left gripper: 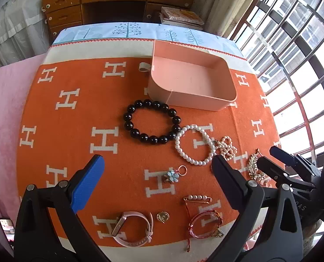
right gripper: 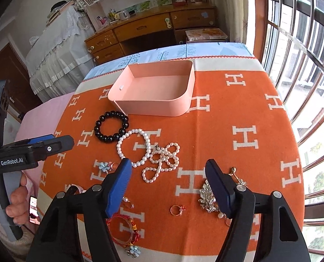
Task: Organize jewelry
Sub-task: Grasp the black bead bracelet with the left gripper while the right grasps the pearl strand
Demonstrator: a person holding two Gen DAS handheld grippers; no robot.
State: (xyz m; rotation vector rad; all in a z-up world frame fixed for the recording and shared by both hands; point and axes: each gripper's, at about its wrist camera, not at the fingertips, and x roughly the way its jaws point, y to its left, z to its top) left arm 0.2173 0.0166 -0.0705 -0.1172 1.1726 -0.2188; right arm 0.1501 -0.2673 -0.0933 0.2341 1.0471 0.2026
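Note:
An empty pink tray [left gripper: 192, 100] [right gripper: 153, 109] stands at the far side of the orange cloth. In front of it lie a black bead bracelet [left gripper: 127, 116] [right gripper: 98, 123], a pearl bracelet [left gripper: 185, 156] [right gripper: 120, 148] and a heaped pearl chain [left gripper: 226, 147] [right gripper: 164, 155]. Nearer are a flower charm [left gripper: 171, 175], a pink watch [left gripper: 118, 224], a red cord bracelet [left gripper: 203, 224], a rhinestone brooch [right gripper: 206, 194] and a ring [right gripper: 177, 210]. My left gripper [left gripper: 157, 174] hovers open above the flower charm. My right gripper [right gripper: 169, 174] is open over the cloth between pearl chain and brooch, holding nothing.
A barred window [right gripper: 304, 65] runs along the right. A wooden desk [left gripper: 118, 0] and stacked books [left gripper: 181, 15] stand beyond the table's far edge. A pink blanket [left gripper: 4, 100] lies to the left. A pearl safety pin [left gripper: 198, 198] and gold charm [left gripper: 162, 216] rest near the front edge.

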